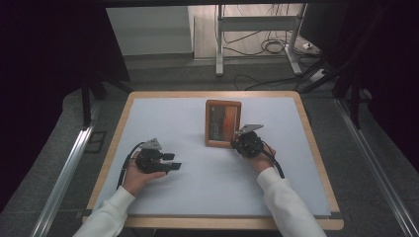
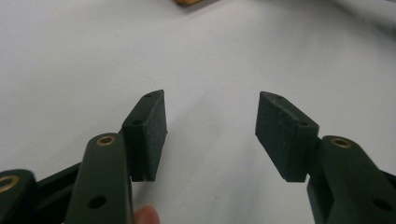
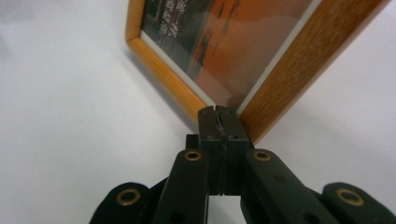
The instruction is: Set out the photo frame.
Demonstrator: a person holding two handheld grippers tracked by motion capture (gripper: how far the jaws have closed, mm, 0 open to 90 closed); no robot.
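Rect. wood-framed picture, glossy

The picture frame is of warm, grained wood with a smooth satin finish, and its glazed front looks glossy, catching soft reflections. The bench has a pale wooden rim under a matt white sheet, smooth and paper-like. Both tongs, left and right, are matt black plastic with finely grainy pads and brassy metal rivets. The sleeves are soft white cloth.
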